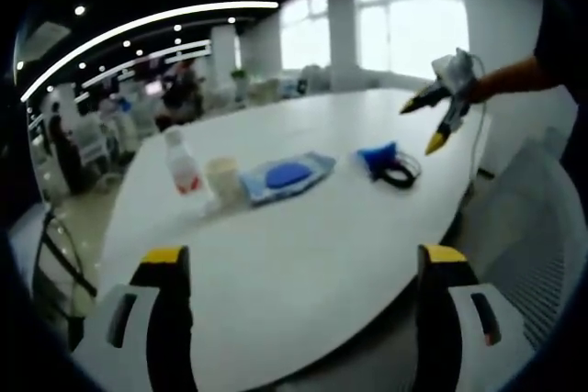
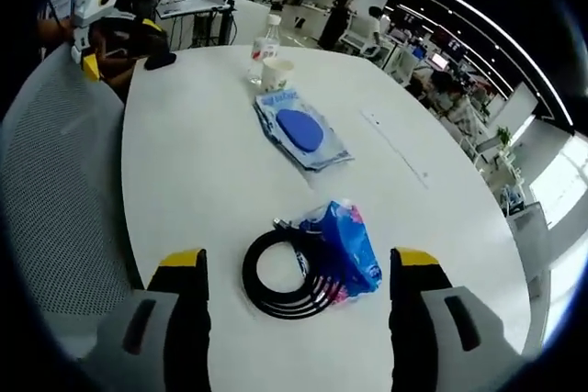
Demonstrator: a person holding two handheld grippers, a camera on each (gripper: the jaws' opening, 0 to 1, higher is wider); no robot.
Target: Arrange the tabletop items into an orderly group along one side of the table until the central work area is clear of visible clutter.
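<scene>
Left gripper view looks across a big white oval table (image 1: pixel 303 254), and from where I stand the tidying looks barely begun. At the left of the frame a clear plastic bottle with a white cap and red label (image 1: pixel 181 162) stands upright, just beside a pale paper cup (image 1: pixel 223 176); right of the cup lies a flat clear packet with a blue round pad inside (image 1: pixel 287 175), and further right, apart from it, a blue printed pouch (image 1: pixel 378 157) touching a coil of black cable (image 1: pixel 401 173). The left gripper (image 1: pixel 303 273) hangs at the near edge, its yellow-tipped jaws spread wide with nothing between them. At the upper right of that frame the right gripper (image 1: pixel 434 121) is held out over the far edge, jaws parted and empty. In the right gripper view the left gripper (image 2: pixel 87 60) sits at the upper left, too small to judge its jaws; the bottle (image 2: pixel 265 43) and cup (image 2: pixel 277 72) stand at the top centre, the packet (image 2: pixel 299 129) lies mid-frame, and the cable coil (image 2: pixel 287 277) with the pouch (image 2: pixel 347 243) sits right between the wide, empty jaws of the right gripper (image 2: pixel 299 273). My guess is the coil and pouch get moved first; the four things are still strung loosely across the table's middle, and nothing is grouped along a side yet.
</scene>
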